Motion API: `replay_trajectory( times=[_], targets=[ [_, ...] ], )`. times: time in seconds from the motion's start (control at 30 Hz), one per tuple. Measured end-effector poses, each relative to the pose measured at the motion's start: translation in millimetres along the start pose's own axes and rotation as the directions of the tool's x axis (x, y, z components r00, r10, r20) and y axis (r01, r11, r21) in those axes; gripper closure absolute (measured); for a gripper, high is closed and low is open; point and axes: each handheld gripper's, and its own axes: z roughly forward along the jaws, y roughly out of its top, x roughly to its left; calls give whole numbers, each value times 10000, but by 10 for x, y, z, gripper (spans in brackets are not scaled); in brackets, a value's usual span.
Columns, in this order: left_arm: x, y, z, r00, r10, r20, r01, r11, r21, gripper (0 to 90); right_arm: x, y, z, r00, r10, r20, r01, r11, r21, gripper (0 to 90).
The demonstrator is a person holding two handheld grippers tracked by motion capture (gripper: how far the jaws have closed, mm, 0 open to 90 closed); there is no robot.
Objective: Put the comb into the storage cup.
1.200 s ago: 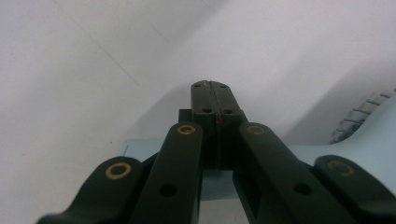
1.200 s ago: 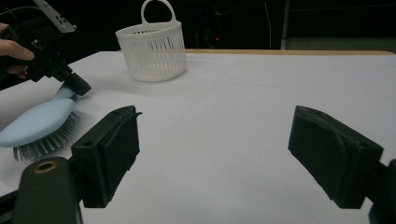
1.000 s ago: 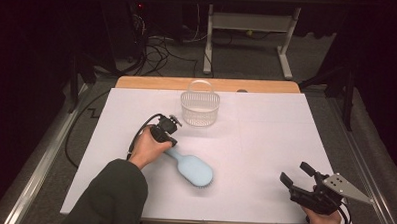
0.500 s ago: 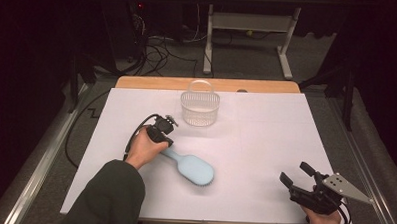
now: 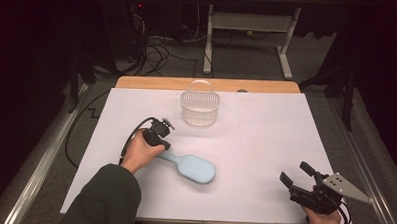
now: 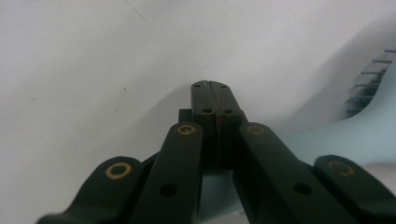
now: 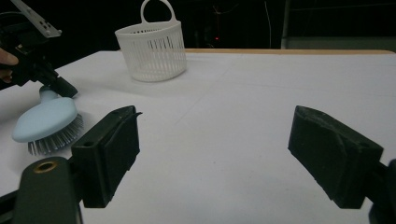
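A light blue hairbrush (image 5: pixel 197 168) lies bristles down on the white table cover (image 5: pixel 265 139), handle pointing left. My left gripper (image 5: pixel 160 146) points down at the end of that handle. In the left gripper view its jaws (image 6: pixel 215 91) stand pressed together with nothing showing between the tips, and the pale blue brush (image 6: pixel 364 130) runs beneath and off to the right. The right gripper view shows the brush (image 7: pixel 44 119) with the left gripper (image 7: pixel 60 86) at its handle. My right gripper (image 5: pixel 295 174) rests near the front right of the table, open (image 7: pixel 212 154) and with nothing in it.
A white slotted basket (image 5: pixel 200 109) with a loop handle stands upright at the back middle of the table; it is also in the right gripper view (image 7: pixel 152 51). A wooden edge (image 5: pixel 267 86) runs along the far side. Cables lie on the floor beyond.
My left hand and gripper have shifted a little to the left at the brush handle. The brush has barely moved. The right gripper has stayed put.
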Motion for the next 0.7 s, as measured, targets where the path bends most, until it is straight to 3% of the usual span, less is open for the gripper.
replay_trajectory(
  times=[0.17, 0.27, 0.7],
  targets=[
    [-11, -53, -15, 10000, -48, 75, 49, 10000, -62, 900, 2, 0, 0, 10000, -16, 9, 16, 10000, -22, 171],
    [-26, -87, -24, 9999, 72, -110, -73, 10000, -40, 900, 2, 1, 0, 10000, -24, 6, 24, 10000, -15, 172],
    [-110, -222, -76, 9988, -28, 490, 38, 9998, -206, 900, 0, 3, -3, 10000, -10, -4, 10, 10000, -22, 172]
  ],
)
